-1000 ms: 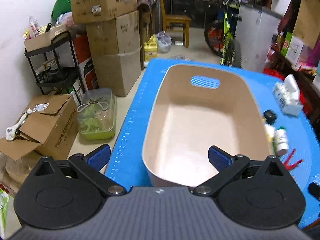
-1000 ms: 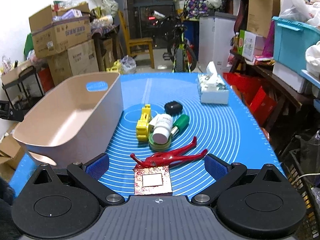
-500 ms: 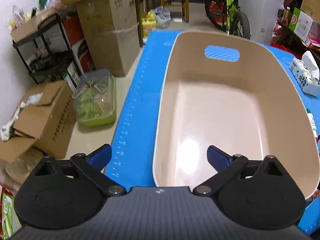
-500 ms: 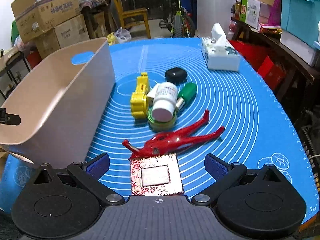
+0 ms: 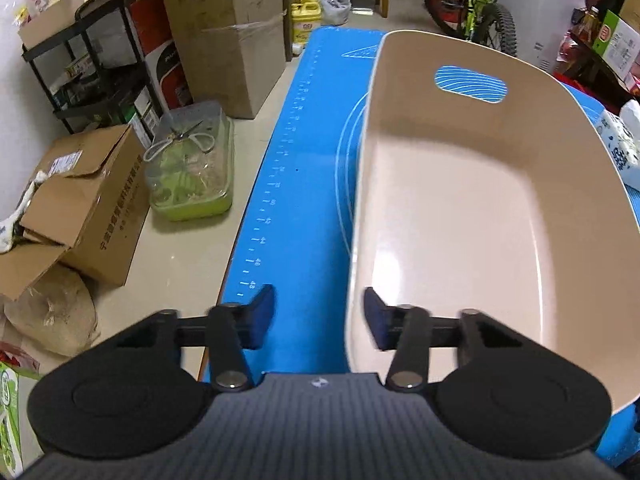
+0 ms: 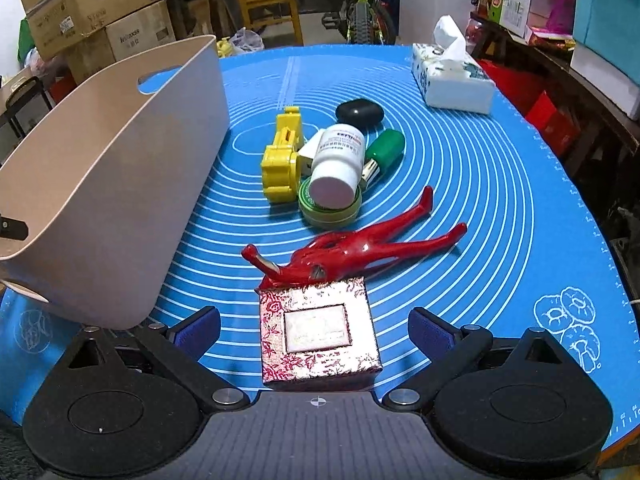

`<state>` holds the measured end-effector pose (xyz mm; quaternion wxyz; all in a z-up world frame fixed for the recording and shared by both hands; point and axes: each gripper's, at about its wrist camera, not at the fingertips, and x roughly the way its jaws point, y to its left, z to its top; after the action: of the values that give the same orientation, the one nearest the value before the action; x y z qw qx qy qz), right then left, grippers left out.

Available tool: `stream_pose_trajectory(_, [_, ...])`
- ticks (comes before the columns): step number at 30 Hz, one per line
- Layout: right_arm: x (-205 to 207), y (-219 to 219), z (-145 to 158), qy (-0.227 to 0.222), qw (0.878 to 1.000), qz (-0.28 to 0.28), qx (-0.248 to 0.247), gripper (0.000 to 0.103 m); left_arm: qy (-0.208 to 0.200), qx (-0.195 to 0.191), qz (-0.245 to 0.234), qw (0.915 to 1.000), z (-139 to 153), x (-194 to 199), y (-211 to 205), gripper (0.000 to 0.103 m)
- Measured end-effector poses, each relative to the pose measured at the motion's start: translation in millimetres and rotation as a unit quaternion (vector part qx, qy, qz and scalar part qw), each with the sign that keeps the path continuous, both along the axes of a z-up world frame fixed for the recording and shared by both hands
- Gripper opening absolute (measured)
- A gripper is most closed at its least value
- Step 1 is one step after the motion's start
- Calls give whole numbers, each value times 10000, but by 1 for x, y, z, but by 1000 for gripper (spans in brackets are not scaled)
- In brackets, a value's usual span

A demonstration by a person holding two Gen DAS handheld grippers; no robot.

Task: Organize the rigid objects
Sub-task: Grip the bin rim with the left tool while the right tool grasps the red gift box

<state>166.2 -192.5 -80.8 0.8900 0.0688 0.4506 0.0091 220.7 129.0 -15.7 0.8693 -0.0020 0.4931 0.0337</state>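
Observation:
A beige plastic bin (image 5: 472, 216) stands on the blue mat (image 5: 304, 208). My left gripper (image 5: 318, 316) straddles the bin's near left rim, and its jaws are closing. The right pad is inside the wall and the left pad (image 5: 262, 312) is still apart from it. In the right wrist view my right gripper (image 6: 315, 330) is open, with a red and silver patterned box (image 6: 316, 332) lying between its fingers, untouched. Behind the box lie a red plier-like tool (image 6: 360, 244), a white bottle (image 6: 338, 164) on a green tin (image 6: 328, 212), a yellow toy (image 6: 282, 160), a green-capped item (image 6: 386, 152) and a black oval case (image 6: 359, 113).
A tissue box (image 6: 452, 80) sits at the mat's far right. Left of the table the floor holds cardboard boxes (image 5: 80, 208), a green-bottomed clear container (image 5: 190, 176) and a black rack (image 5: 92, 64). A bicycle (image 5: 472, 4) stands beyond the table.
The left jaws have narrowed from wide open to a small gap around the bin's rim. Both grippers have come lower and tilted down; the patterned box now lies between the right fingers.

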Motion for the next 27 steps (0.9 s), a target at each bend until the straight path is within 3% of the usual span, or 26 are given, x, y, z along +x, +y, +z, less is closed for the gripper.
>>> stream_pose_trajectory(4, [1,0,-2,80,10000,-23,25,96,64,-283,-51,9996,0,0,2,25])
stream_pose_trajectory(11, [2,-3,-7,257,9997,-25,-17,86,295,-334,-65,9990,-4,3,-1,15])
stream_pose_trajectory(16, [4,-5,-12,330,9994,-32,-33,81,353,-441,-28,9984,-4,5,1,10])
stream_pose_trajectory(20, [6,-3,-16,363,9993,-21,-42,76,340,-257,-1,9991,-4,6,-3,7])
stream_pose_trajectory(27, [3,8,-17,274,9983,268,-444,63,339,-355,65,9988,-4,6,0,7])
